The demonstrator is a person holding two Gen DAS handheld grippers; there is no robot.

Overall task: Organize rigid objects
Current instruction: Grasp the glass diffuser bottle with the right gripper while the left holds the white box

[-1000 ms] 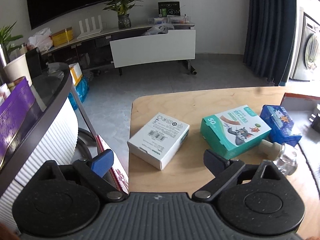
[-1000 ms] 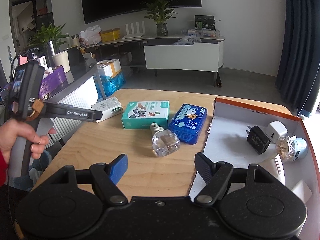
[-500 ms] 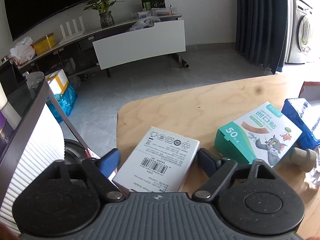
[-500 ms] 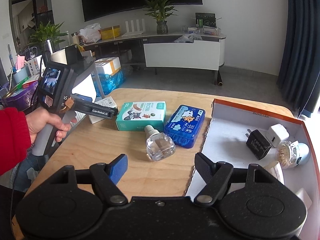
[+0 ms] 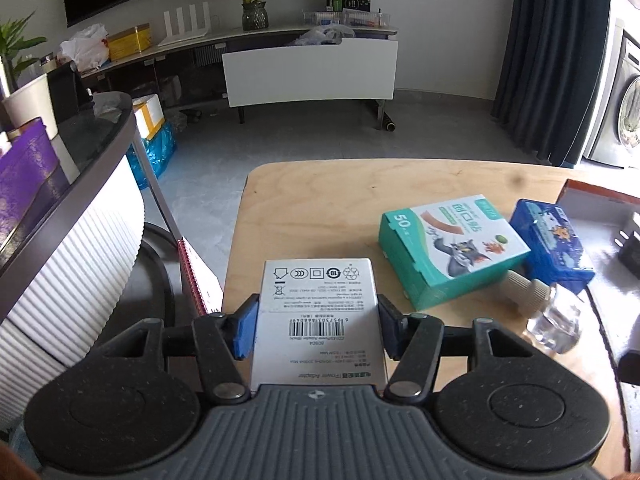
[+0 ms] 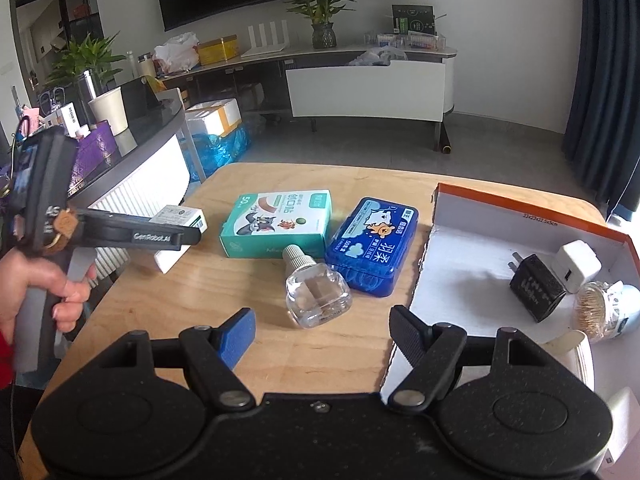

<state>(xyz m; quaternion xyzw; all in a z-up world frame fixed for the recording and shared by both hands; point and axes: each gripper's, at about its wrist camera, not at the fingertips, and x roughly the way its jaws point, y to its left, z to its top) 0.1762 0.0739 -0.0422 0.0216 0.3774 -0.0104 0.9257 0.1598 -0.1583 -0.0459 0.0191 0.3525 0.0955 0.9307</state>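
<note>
My left gripper is clamping the white box: both fingers are pressing flat against its long sides, barcode face up, at the near left edge of the wooden surface. My right gripper is hanging with its fingers spread wide and nothing between them, over the bare surface just short of the clear glass bottle. Lying beside that bottle are the teal bandage box and the blue plastic case, the bottle's cap touching the teal box. The left wrist view is giving me the box's printed label and both pads on it, which the right wrist view is hiding behind the gripper's arm. The right wrist view alone is showing my left hand around the handle, the white box sticking out past the surface's edge, and the inside of the orange-rimmed tray with a black plug, a white plug and a toothpick holder.
</note>
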